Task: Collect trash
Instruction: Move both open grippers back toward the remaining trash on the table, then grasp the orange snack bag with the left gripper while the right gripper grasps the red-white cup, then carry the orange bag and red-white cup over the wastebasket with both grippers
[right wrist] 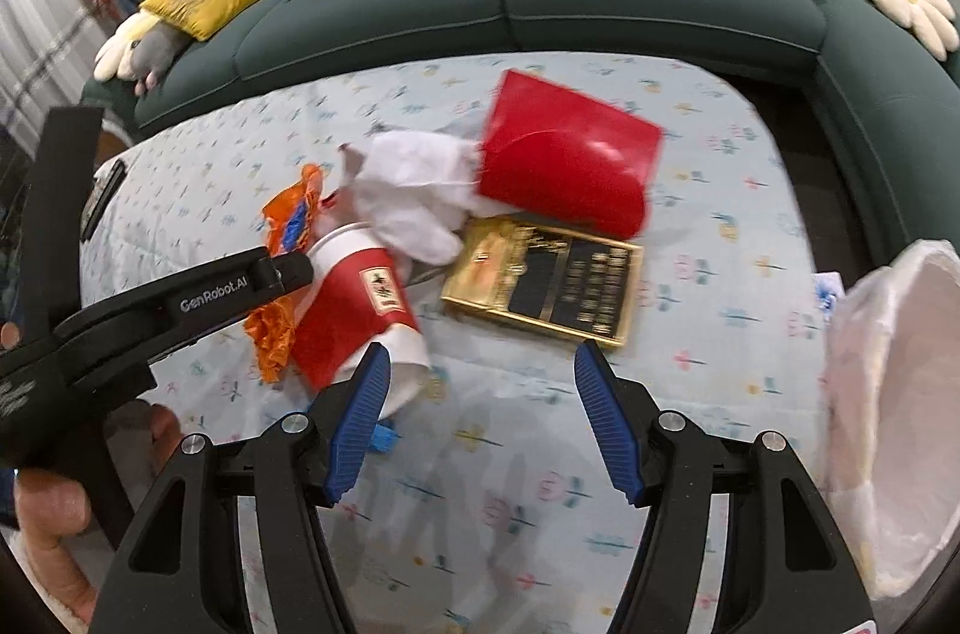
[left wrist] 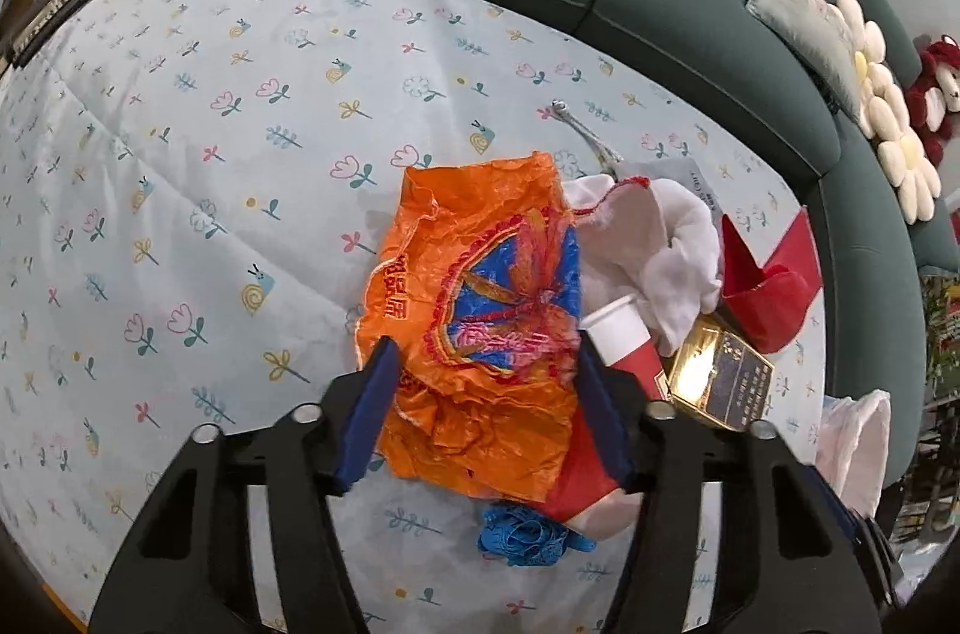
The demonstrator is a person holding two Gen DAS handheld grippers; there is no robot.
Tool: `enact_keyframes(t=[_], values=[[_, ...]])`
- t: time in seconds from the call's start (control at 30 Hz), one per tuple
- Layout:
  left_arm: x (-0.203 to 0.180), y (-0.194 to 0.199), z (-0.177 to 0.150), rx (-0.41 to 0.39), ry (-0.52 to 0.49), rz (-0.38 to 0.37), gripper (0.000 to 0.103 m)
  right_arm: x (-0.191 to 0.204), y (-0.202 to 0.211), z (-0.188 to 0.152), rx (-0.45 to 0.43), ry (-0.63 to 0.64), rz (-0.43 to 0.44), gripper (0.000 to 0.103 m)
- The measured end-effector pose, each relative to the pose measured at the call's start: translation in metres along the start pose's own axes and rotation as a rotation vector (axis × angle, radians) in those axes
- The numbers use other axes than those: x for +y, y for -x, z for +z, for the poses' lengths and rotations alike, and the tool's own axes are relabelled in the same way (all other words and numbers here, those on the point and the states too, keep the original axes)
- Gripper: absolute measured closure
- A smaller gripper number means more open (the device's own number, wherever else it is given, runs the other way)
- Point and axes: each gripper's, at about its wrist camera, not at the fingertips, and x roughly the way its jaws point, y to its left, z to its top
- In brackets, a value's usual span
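1. The left gripper (left wrist: 483, 397) points down at a pile of rubbish on a flower-printed cloth (left wrist: 198, 166). A crumpled orange wrapper (left wrist: 474, 310) lies between its blue pads (left wrist: 366, 418), which stand either side of it; whether they press on it cannot be told.
2. The right gripper (right wrist: 477, 394) has its jaws apart with nothing between them, only cloth below.
3. Just ahead of the right gripper's left pad lies a tipped red-and-white paper cup (right wrist: 354, 316); just ahead of its right pad lies a gold box (right wrist: 546, 277) with a dark panel.
4. Beyond the box sit a red envelope-like packet (right wrist: 564, 160) and crumpled white tissue (right wrist: 414, 190).
5. To the right of the right gripper stands an open white bag (right wrist: 894, 382); what it holds cannot be seen.
6. The left gripper's arm reads "GenRobot.AI" in the right wrist view.
7. The wrapper, the cup's small label and the box's panel carry writing too small or creased to read.
8. A blue scrap (left wrist: 528, 538) lies just below the wrapper, near the left gripper's right finger.
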Motion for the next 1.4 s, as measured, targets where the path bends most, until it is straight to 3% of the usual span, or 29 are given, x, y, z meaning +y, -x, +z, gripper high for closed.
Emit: enact_keyframes(t=[0.1,0.13,0.2,0.33,0.43,0.5,0.7,1.03,1.4], values=[[0.005,0.008,-0.002,-0.018,-0.016,-0.005,0.058,0.011,-0.011,0.002,0.014,0.013,0.026,0.041],[0.006,0.011,-0.002,-0.023,-0.016,-0.009,0.071,0.015,-0.015,0.003,0.02,0.016,0.035,0.041],[0.012,0.015,-0.004,-0.018,-0.017,-0.034,0.087,0.022,-0.023,0.005,0.03,0.021,0.05,0.041],[0.02,0.017,-0.005,-0.017,-0.008,-0.037,0.094,0.031,-0.039,0.007,0.06,0.022,0.07,0.041],[0.026,0.02,-0.007,-0.022,0.007,-0.04,0.094,0.037,-0.05,0.007,0.076,0.024,0.076,0.043],[0.027,0.021,-0.008,-0.025,0.007,-0.039,0.095,0.039,-0.054,0.007,0.086,0.032,0.067,0.055],[0.02,0.028,-0.011,-0.044,-0.031,-0.003,0.095,0.04,-0.049,0.004,0.069,0.035,0.072,0.065],[-0.018,0.051,-0.023,-0.073,-0.1,-0.01,0.095,0.018,-0.008,-0.004,0.019,-0.007,0.066,0.07],[-0.087,0.086,-0.048,-0.109,-0.205,-0.053,0.096,-0.033,0.06,-0.01,-0.096,-0.087,0.04,0.07]])
